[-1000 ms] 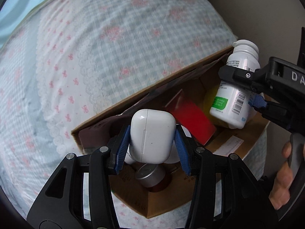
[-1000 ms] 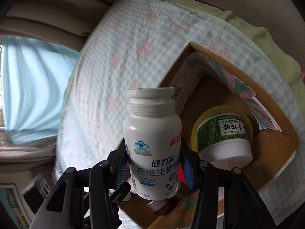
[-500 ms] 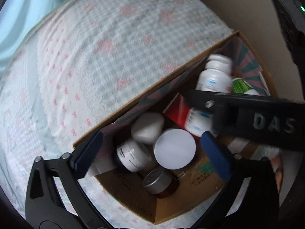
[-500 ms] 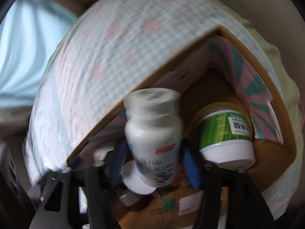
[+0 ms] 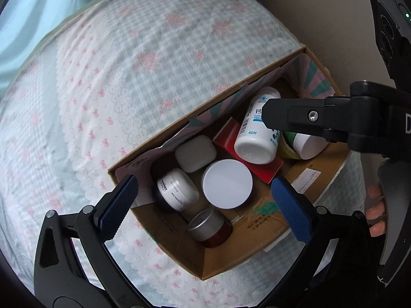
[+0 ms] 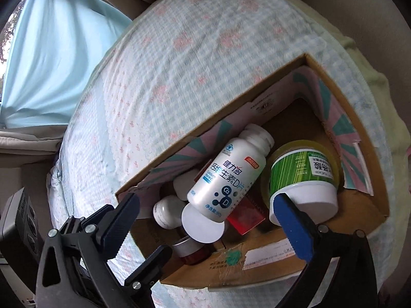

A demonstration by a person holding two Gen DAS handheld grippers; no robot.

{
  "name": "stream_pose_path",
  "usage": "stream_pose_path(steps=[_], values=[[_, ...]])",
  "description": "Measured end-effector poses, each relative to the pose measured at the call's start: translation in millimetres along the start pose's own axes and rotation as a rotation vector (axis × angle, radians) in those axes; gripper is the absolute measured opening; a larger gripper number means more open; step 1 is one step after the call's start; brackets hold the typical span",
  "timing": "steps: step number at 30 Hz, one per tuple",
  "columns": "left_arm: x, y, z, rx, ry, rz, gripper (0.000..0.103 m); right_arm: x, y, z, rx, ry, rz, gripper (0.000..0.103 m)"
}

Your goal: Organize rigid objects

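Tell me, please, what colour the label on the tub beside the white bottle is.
Green with pale stripes, on the tub; clearest in the right wrist view.

The right hand-held gripper [image 5: 295,118] hides part of the green jar [image 5: 305,143].

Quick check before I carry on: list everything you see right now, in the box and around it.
cardboard box: one, brown, on the bedspread
supplement bottle: one, white, lying tilted in the box on the red box
red box: one, under the bottle
green-labelled tub: one, box's far end
earbud case: one, white
cream jar: one, white
round lid: one, white
silver-capped jar: one, dark red
bedspread: checked, pink bows
left gripper: open, empty
right gripper: open, empty
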State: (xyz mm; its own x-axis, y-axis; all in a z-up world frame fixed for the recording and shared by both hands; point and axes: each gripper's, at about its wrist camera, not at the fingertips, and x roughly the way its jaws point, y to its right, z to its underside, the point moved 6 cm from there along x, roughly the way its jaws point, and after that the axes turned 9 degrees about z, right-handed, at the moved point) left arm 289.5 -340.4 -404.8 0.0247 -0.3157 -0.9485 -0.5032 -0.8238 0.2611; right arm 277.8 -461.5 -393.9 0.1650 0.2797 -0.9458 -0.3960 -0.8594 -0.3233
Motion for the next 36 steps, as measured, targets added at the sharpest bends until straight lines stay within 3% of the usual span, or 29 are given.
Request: stream_pose_path(steps=[11,20,23,31,36], values=[[-80,2,15,-0.001,0.108,-0.009,0.103,-55,-27,20,-0.032,0.094,0.007,0.103],[-197,-19,58,-0.032,0.271,-0.029,0.103,-141,-91,68,-0.167,0.226,0.038,0.103],[-247,-31,77,-0.069,0.348,-0.057,0.103,-178,-121,91,-0.251,0.301,0.059,0.103],[-384,-57,141,-0.150,0.630,-0.176,0.103,-283,-186,156,-0.412,0.602,0.089,0.103],[-427,-66,183,-0.192,0.748,-0.221,0.103,-312,-198,194,-0.459,0.738,0.126,0.103]])
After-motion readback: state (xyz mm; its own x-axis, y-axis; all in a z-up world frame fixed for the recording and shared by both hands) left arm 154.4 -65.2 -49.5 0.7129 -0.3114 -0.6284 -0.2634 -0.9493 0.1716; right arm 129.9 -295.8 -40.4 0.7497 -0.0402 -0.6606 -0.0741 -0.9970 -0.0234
